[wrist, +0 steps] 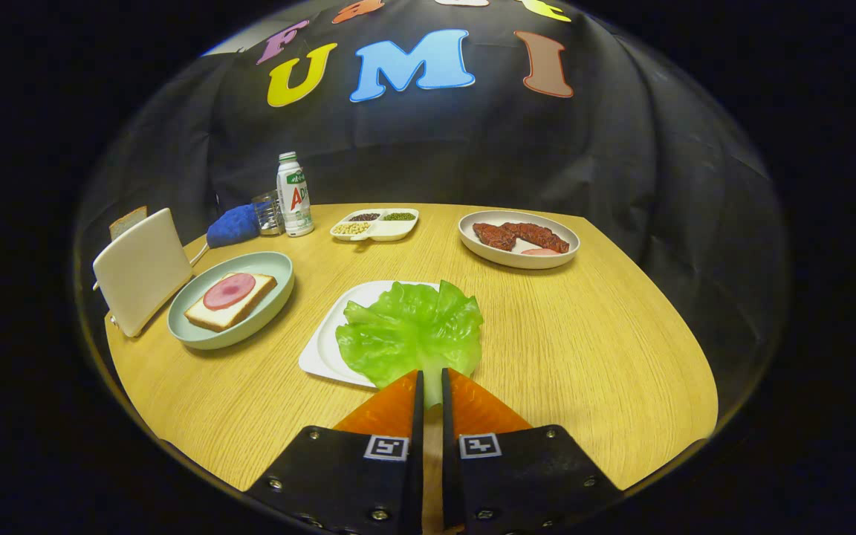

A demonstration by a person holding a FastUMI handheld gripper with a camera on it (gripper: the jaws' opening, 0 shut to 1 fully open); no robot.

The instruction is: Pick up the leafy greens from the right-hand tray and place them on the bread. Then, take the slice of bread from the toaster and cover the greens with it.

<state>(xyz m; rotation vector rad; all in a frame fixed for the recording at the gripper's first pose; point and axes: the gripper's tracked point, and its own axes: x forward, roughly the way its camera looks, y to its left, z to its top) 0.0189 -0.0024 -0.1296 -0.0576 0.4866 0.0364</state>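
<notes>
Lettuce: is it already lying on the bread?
No, the lettuce lies on its white tray, just ahead of the gripper, apart from the bread.

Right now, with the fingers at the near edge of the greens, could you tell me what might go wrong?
1. The gripper looks nearly closed, a thin gap left; it may pinch only the greens' frill and drop them.
2. The white tray could drag along the table.
3. Greens may knock the ham off the bread.

The one camera rode on the gripper (432, 386), above the counter's (591, 349) near edge, and looked forward and slightly down along the nearly closed fingers, close to the lettuce leaf (412, 331), toward the booth's far wall.
</notes>
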